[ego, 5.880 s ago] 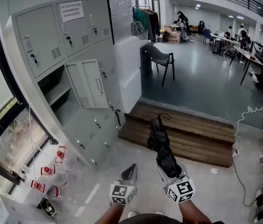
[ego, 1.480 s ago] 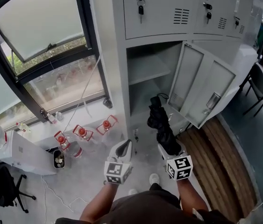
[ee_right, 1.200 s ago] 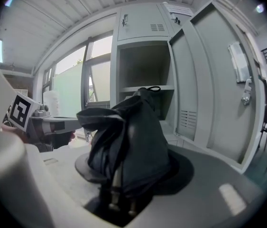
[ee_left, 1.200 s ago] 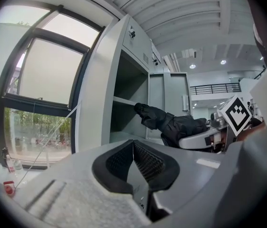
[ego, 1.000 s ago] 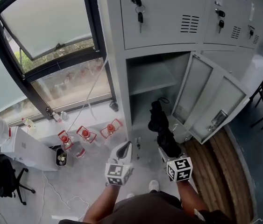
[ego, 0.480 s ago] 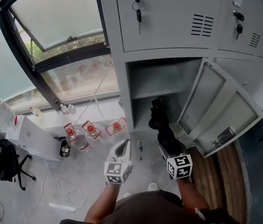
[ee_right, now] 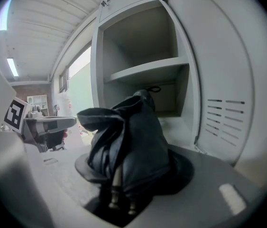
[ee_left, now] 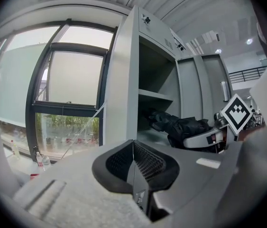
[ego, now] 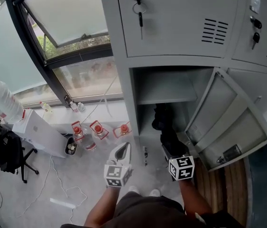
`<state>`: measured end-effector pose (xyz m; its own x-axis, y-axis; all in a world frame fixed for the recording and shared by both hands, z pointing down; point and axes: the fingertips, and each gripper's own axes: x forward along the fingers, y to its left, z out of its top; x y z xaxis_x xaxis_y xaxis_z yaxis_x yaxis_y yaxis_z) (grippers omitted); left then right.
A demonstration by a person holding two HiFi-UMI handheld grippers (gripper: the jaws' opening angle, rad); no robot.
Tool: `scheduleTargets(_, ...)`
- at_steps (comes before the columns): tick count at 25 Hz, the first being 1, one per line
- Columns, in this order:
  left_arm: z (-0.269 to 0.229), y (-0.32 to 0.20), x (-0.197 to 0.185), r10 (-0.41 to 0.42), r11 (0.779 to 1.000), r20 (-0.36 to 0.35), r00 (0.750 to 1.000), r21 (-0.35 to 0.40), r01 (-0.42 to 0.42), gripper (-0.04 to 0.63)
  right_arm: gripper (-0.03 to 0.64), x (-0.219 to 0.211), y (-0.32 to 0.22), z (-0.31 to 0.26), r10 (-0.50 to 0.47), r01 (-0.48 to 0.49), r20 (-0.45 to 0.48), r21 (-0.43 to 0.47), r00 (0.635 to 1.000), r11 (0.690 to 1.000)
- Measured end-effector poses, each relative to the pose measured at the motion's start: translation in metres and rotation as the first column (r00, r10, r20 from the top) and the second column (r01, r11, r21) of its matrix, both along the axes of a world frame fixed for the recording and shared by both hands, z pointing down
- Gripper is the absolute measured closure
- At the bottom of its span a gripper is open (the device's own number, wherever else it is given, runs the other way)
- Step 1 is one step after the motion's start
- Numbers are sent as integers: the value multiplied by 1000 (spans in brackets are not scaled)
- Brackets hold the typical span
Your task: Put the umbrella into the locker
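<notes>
My right gripper (ego: 168, 149) is shut on a folded black umbrella (ego: 164, 127), holding it near its back end. The umbrella's (ee_right: 132, 137) front end reaches into the open grey locker compartment (ego: 148, 122), below the inner shelf (ego: 169, 87). In the right gripper view the umbrella hides that gripper's (ee_right: 127, 174) fingertips, and the shelf (ee_right: 147, 71) lies ahead. The compartment door (ego: 230, 122) swings out to the right. My left gripper (ego: 123, 149) hangs shut and empty, left of the umbrella and short of the locker. The left gripper view shows its own jaws (ee_left: 134, 150) pressed together and the umbrella (ee_left: 180, 125) to the right.
Several red-topped containers (ego: 97, 128) stand on the floor by the window (ego: 62, 42), left of the locker. A white box (ego: 41, 134) and a black chair (ego: 0, 153) sit farther left. Keys (ego: 139, 8) hang from the upper locker door. A cable (ego: 69, 194) lies on the floor.
Both grippers have moved toward the locker. The umbrella's front end has gone from just before the opening to inside it, under the shelf. The grip on the umbrella is unchanged.
</notes>
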<state>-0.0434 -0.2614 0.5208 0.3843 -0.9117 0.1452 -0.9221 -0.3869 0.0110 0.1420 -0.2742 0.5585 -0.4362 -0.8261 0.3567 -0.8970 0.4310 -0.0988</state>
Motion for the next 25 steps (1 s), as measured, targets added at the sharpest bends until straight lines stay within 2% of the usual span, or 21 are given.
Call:
scheduleTargets(7,0,-13,-20,-15,1000,14,1000,-14,15,592,383,-1,-18,-5,19,-19,-12,-3,1000,1000)
scheduleTargets(19,4,-28,-1,64,998,10,998,-30,-63,592,383,-10,-54,-2,66,-66,-19,-17,998,998)
scheduleTargets(25,6,-35,-2,66,997,3,998,-38,-65,592,383,-17,-77,-7,74,-74,-37,-6,997,997)
